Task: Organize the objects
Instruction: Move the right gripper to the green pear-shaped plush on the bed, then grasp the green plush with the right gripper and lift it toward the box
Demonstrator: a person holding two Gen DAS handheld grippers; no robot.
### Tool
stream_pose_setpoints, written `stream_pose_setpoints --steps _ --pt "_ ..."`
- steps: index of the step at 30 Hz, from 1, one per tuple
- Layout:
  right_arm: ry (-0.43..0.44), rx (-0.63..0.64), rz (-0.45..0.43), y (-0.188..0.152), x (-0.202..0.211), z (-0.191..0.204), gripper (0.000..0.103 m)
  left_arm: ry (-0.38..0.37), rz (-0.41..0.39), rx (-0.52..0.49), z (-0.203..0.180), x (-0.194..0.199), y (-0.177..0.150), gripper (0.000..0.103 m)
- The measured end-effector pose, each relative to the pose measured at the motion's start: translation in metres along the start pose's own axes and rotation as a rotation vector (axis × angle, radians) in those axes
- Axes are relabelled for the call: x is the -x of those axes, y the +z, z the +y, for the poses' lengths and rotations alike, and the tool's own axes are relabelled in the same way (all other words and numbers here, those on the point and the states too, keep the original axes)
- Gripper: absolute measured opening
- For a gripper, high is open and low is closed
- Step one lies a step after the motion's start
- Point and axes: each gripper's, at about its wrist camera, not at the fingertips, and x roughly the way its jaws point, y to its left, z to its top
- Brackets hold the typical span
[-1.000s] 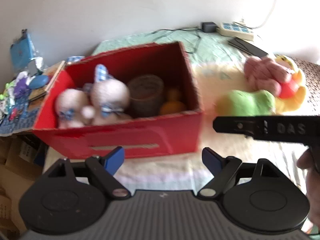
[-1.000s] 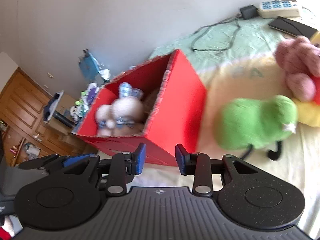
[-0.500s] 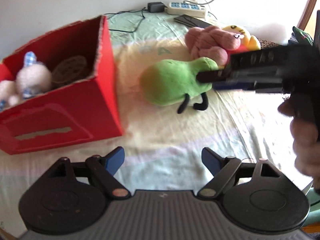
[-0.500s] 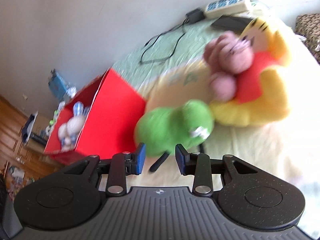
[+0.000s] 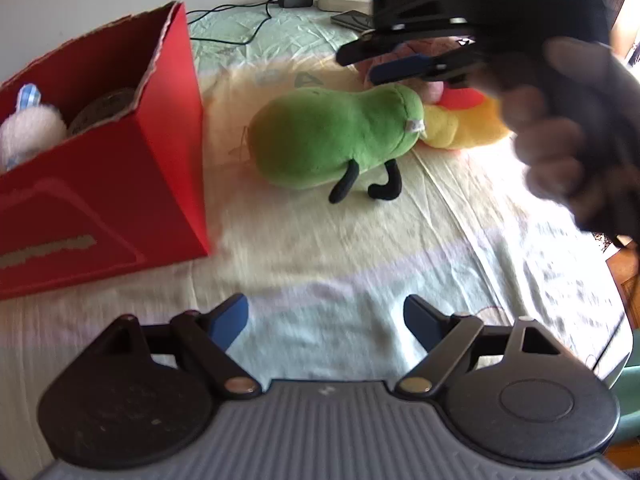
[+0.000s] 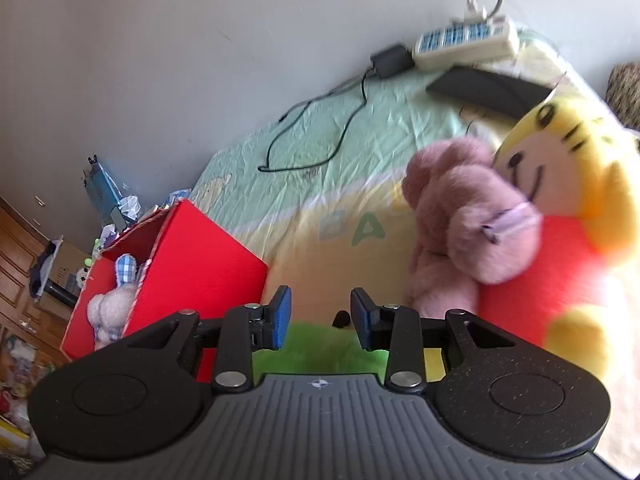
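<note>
Plush toys are lying across the bedsheet (image 5: 360,248), and the green pear-shaped one (image 5: 336,136) is resting on its side just right of the red box (image 5: 100,184), its two little black legs pointing toward me. Its fabric is looking soft and fuzzy, with a small white tag at the narrow end. That end is touching a yellow and red toy (image 5: 464,120), and a pink fluffy toy (image 6: 468,216) is leaning against that one.

My left gripper (image 5: 325,322) is hovering low over the sheet with its blue-tipped fingers spread wide and nothing between them. My right gripper (image 6: 320,316) is sitting directly above the green toy, fingers parted by a narrow gap and holding nothing.

From the left camera I am seeing my right hand (image 5: 568,128) wrapped around the right tool, blurred, with its fingers reaching over the pink and yellow toys. That view is also showing a brown round thing (image 5: 104,108) inside the box beside a white fluffy toy (image 5: 28,132).

From the right camera I am getting the yellow toy's smiling face, a power strip (image 6: 464,42), a black cable (image 6: 320,128) and a dark flat device (image 6: 488,90) by the wall, plus wooden furniture (image 6: 16,276) beyond the box. The green toy is showing there only as a sliver under my fingers.
</note>
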Motion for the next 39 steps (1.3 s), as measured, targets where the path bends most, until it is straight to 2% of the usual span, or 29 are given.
stream_pose_setpoints --steps 3,8,11,15,21,24,28,30,32,34,37,39 --pt "0.036 -0.033 0.052 0.005 -0.018 -0.006 0.034 -0.013 -0.001 0.019 0.006 0.003 -0.003 0.085" --pt "0.047 0.028 0.14 -0.005 -0.026 0.004 0.035 -0.049 -0.019 0.068 0.017 0.013 -0.001 0.085" --pt "0.094 0.008 0.169 -0.011 -0.013 0.003 0.034 -0.09 -0.029 0.094 0.02 0.018 0.002 0.085" --pt "0.088 0.034 0.175 -0.022 0.007 0.008 0.034 -0.175 -0.029 0.12 0.02 0.025 0.006 0.085" --pt "0.118 0.063 0.199 -0.038 0.034 0.016 0.034 -0.259 -0.031 0.099 0.007 0.025 0.012 0.086" --pt "0.196 -0.003 0.252 -0.046 0.039 0.016 0.034 -0.274 -0.015 0.09 0.004 0.018 0.011 0.086" --pt "0.257 -0.082 0.297 -0.058 0.043 0.017 0.033 -0.277 0.028 0.105 0.01 0.006 0.006 0.086" --pt "0.308 -0.159 0.355 -0.067 0.04 0.014 0.028 -0.281 0.045 0.128 0.015 0.003 0.002 0.086" --pt "0.33 -0.185 0.415 -0.076 0.036 0.016 0.029 -0.292 0.062 0.163 0.021 -0.001 -0.002 0.086" --pt "0.336 -0.147 0.405 -0.076 0.04 0.02 0.029 -0.286 0.066 0.187 0.025 -0.006 -0.005 0.086" --pt "0.339 -0.122 0.324 -0.061 0.05 0.017 0.029 -0.274 0.077 0.221 0.032 -0.011 -0.009 0.086" --pt "0.308 -0.123 0.278 -0.05 0.048 0.009 0.03 -0.284 0.089 0.248 0.037 -0.013 -0.01 0.085"
